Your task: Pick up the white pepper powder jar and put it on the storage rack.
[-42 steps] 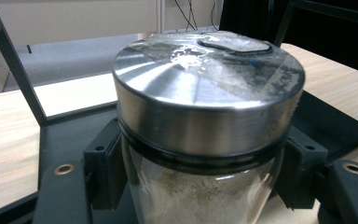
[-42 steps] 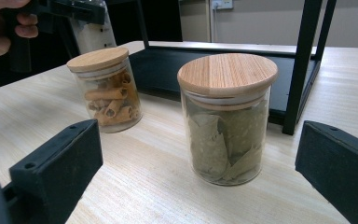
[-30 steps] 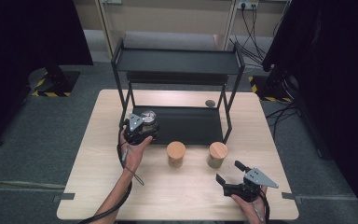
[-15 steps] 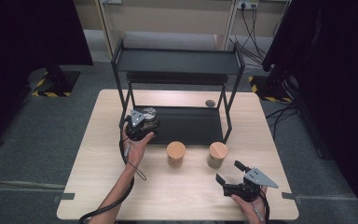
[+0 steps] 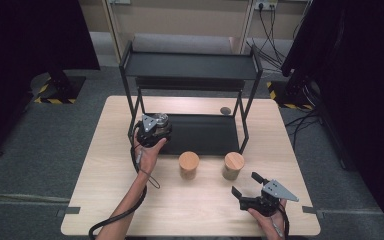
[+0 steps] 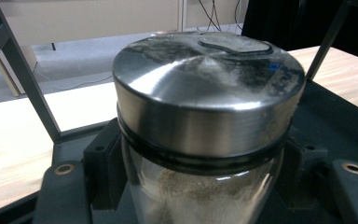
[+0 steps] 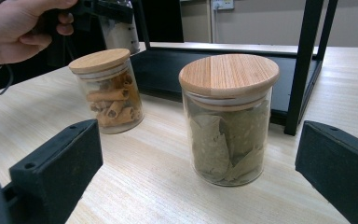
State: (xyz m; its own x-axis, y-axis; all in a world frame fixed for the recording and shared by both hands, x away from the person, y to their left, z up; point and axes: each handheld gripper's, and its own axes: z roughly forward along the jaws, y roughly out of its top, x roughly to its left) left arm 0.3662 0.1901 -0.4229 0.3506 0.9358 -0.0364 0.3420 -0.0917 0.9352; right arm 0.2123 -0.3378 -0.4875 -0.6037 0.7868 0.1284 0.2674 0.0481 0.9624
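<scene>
My left gripper (image 5: 152, 131) is shut on a glass jar with a steel lid (image 6: 205, 84), pale powder inside, and holds it at the left front corner of the black rack's lower shelf (image 5: 200, 134). The black jaws hug the jar's glass on both sides just under the lid. Two wood-lidded jars stand on the table in front of the rack: one with brown rolled sticks (image 5: 188, 165) (image 7: 109, 91), one with dried leaves (image 5: 233, 165) (image 7: 228, 116). My right gripper (image 5: 250, 187) rests low near the table's front right, open, its jaws wide apart and pointed at the leaf jar.
The black two-shelf rack (image 5: 190, 65) stands at the back of the wooden table (image 5: 105, 200); its upright post (image 7: 305, 65) is just behind the leaf jar. A small dark disc (image 5: 225, 110) lies behind the rack's lower shelf.
The left hand has edged the steel-lidded jar slightly right and toward the rack. The right gripper has kept still.
</scene>
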